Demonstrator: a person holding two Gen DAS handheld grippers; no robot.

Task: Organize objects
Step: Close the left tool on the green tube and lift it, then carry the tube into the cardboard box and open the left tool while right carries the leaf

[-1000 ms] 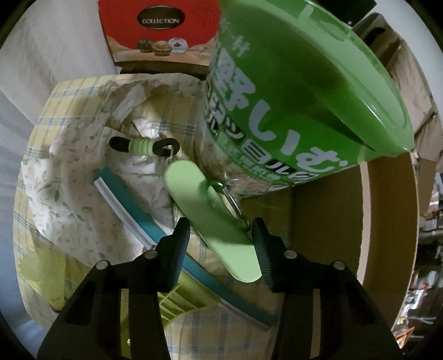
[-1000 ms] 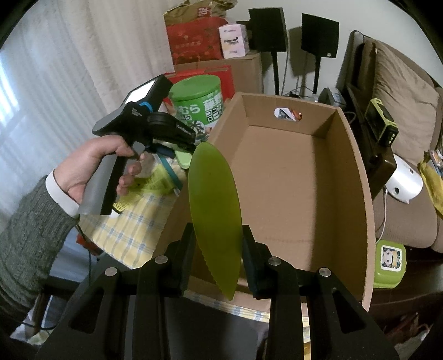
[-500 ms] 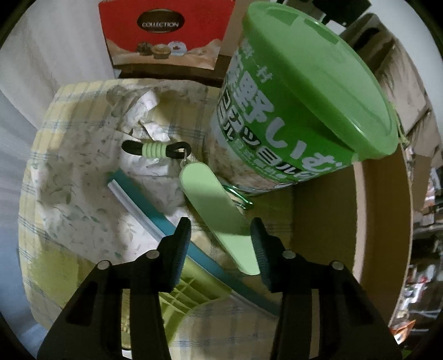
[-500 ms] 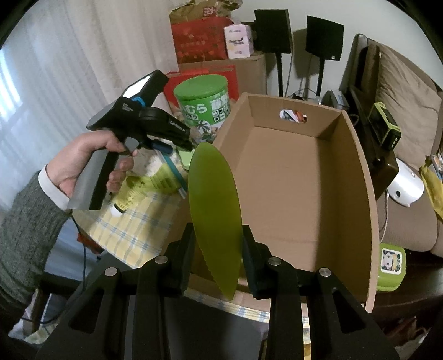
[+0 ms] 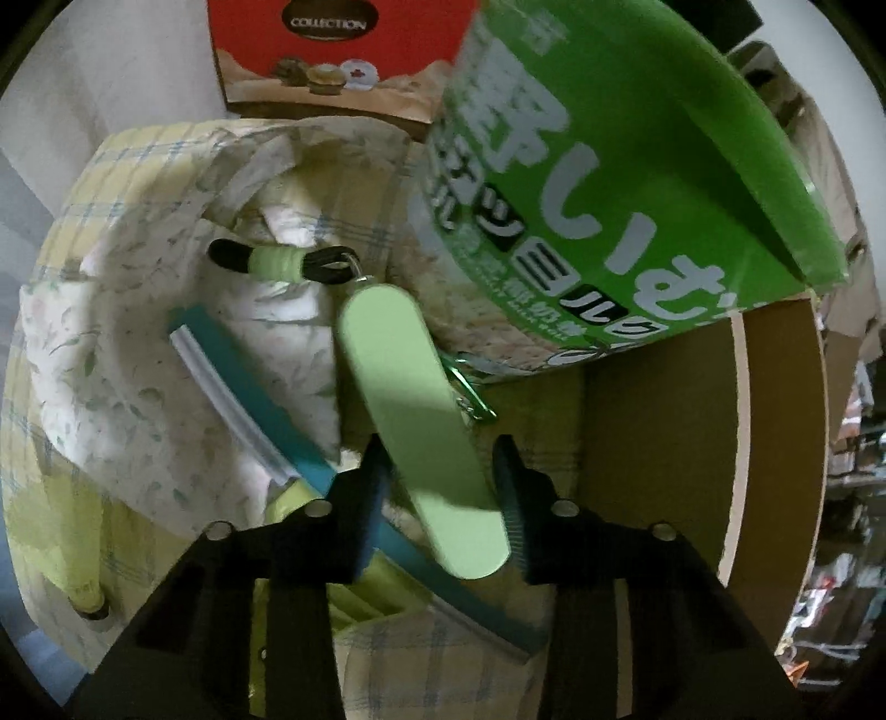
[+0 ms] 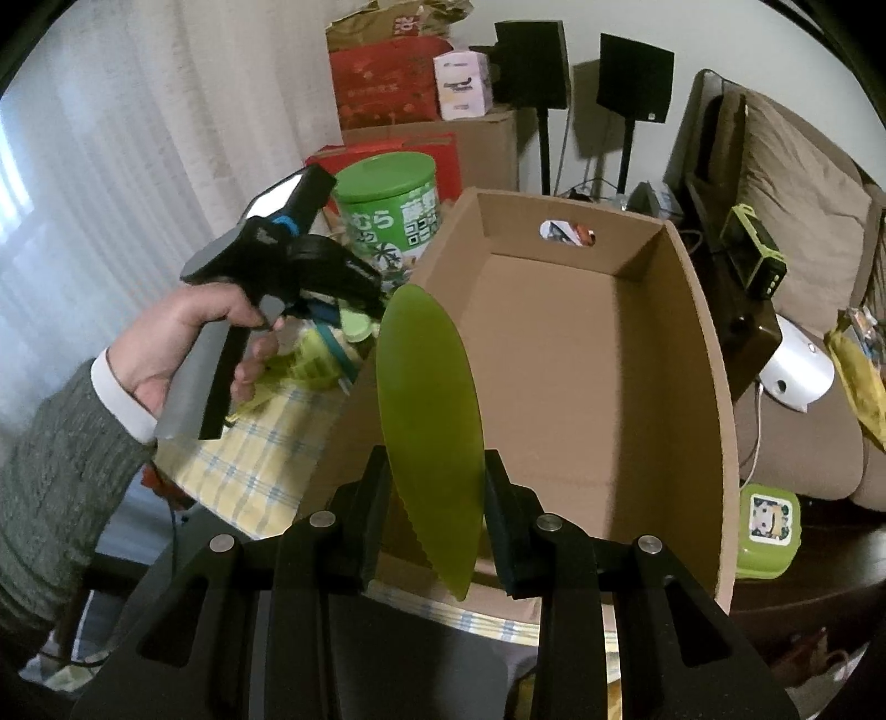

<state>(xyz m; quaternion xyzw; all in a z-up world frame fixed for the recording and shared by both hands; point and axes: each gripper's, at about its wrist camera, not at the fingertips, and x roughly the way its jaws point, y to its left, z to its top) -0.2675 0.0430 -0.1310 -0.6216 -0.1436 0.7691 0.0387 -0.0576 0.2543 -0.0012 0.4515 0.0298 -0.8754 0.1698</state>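
Your right gripper [image 6: 434, 512] is pinching a translucent yellow-green blade [image 6: 429, 421] — leaf-shaped, serrated along its lower left edge — with both fingers pressed on its flat faces, the tip pointing up and away over the near wall of the cardboard box [image 6: 703, 354]. That box is the biggest thing before you: open-topped, nothing visible on its floor, a hand-hole cut in its far wall. It sits on the bench under a yellow checked cloth [image 6: 249, 471].

Just left of the box stands a green-lidded canister [image 6: 390, 216] with Japanese lettering; from the left wrist camera it fills the upper right, right beside the box wall. Behind it is a red carton [image 5: 338, 50] marked "COLLECTION".

Your left gripper [image 5: 440, 482] has its fingers spread, one on each side of the near end of a pale green oblong case [image 5: 410, 426]; whether the pads touch it you cannot tell from here. The case lies slanted on a crumpled floral cloth [image 5: 111, 387], its far end linked to a short black strap with a pale green sleeve [image 5: 277, 263]. A small green carabiner [image 5: 470, 396] peeks out from the case's right edge, by the canister's base. A teal strip with a white edge [image 5: 243, 382] runs diagonally under the left finger.
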